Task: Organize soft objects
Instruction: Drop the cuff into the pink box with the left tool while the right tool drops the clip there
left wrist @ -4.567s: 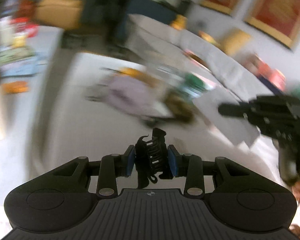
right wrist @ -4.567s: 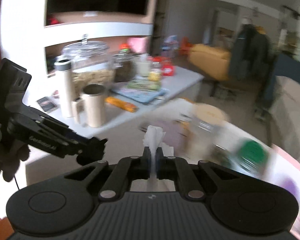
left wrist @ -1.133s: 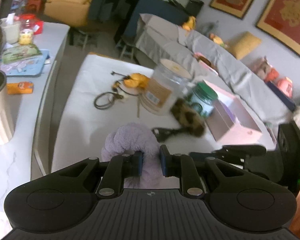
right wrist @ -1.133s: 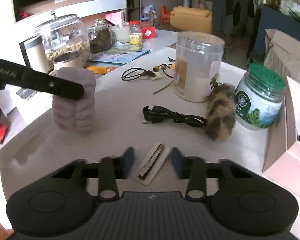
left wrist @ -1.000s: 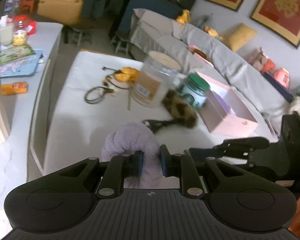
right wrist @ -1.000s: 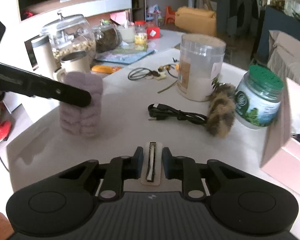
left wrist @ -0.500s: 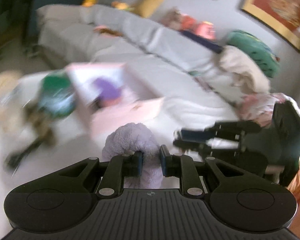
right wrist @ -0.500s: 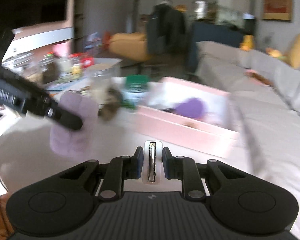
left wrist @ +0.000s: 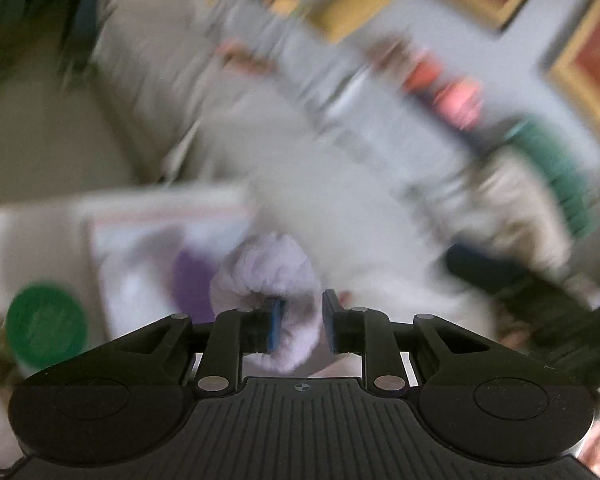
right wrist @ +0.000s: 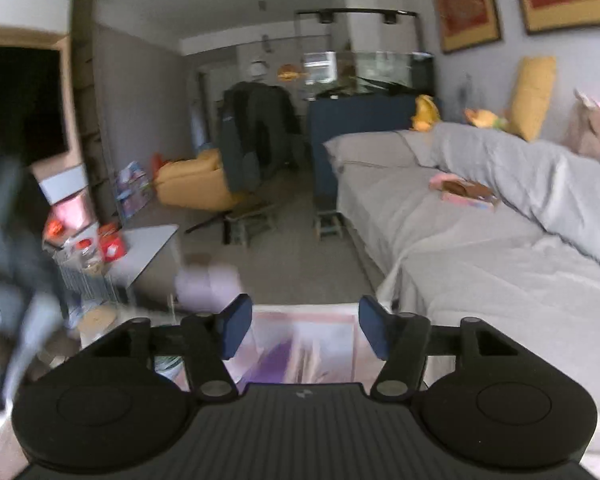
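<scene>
My left gripper (left wrist: 300, 326) has its jaws apart with a fluffy lilac scrunchie (left wrist: 272, 280) hanging between them, over the edge of the pink box (left wrist: 148, 236); the view is blurred. A purple soft item (left wrist: 188, 280) lies in the box. My right gripper (right wrist: 300, 326) is open and empty, right above the pink box (right wrist: 300, 348). The lilac scrunchie (right wrist: 208, 286) shows blurred to its left in the right wrist view.
A green-lidded jar (left wrist: 46, 326) stands left of the box. A grey sofa (right wrist: 480, 248) runs along the right. A side table with jars (right wrist: 112, 256) is at the left. The other gripper's dark body (right wrist: 16, 264) is blurred at the far left.
My right gripper has opened and the flat white clip it held is gone from its jaws. My left gripper's jaws have widened around the scrunchie. Both moved over the pink box.
</scene>
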Demonstrator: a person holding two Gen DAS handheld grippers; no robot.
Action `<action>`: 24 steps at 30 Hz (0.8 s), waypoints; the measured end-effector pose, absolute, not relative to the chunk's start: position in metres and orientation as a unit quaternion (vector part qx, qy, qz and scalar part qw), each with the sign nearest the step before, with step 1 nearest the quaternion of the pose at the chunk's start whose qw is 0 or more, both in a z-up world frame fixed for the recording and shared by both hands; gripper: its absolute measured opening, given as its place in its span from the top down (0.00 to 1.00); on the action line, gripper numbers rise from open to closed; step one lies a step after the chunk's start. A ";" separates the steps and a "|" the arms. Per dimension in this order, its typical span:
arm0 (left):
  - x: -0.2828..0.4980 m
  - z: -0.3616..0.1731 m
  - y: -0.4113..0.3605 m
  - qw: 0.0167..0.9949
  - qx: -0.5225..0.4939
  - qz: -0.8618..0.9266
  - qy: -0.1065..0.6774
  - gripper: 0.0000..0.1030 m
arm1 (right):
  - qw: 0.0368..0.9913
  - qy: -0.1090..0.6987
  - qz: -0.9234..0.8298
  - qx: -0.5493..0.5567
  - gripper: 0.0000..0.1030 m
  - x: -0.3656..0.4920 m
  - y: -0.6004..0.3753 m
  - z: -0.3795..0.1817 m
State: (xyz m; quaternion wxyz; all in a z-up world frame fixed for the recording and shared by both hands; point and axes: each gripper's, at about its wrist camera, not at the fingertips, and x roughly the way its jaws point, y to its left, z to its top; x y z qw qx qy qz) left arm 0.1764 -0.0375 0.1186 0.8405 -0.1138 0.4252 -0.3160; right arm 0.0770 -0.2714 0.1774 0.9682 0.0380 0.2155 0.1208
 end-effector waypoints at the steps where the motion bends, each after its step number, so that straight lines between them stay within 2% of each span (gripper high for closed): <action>1: 0.181 0.102 -0.037 0.839 -0.112 -0.308 0.434 0.77 | 0.966 0.225 0.118 0.041 0.42 0.084 -0.272 0.171; 5: 0.179 0.064 -0.006 0.825 -0.182 -0.312 0.435 0.77 | 0.956 0.267 0.110 0.046 0.42 0.094 -0.271 0.139; 11: 0.127 0.084 0.056 0.880 -0.146 -0.286 0.350 0.76 | 0.948 0.298 0.110 -0.015 0.42 0.082 -0.239 0.106; 15: 0.089 0.100 0.119 0.913 -0.125 -0.228 0.314 0.76 | 0.941 0.311 0.134 -0.023 0.37 0.075 -0.211 0.094; 18: 0.073 0.099 0.178 0.927 -0.163 -0.157 0.301 0.76 | 0.938 0.308 0.152 -0.033 0.32 0.073 -0.184 0.089; 21: 0.063 0.085 0.232 0.925 -0.223 -0.092 0.295 0.76 | 0.937 0.304 0.169 -0.042 0.31 0.071 -0.153 0.087; 24: 0.058 0.068 0.257 0.925 -0.222 -0.062 0.303 0.76 | 0.928 0.307 0.199 -0.062 0.31 0.065 -0.123 0.083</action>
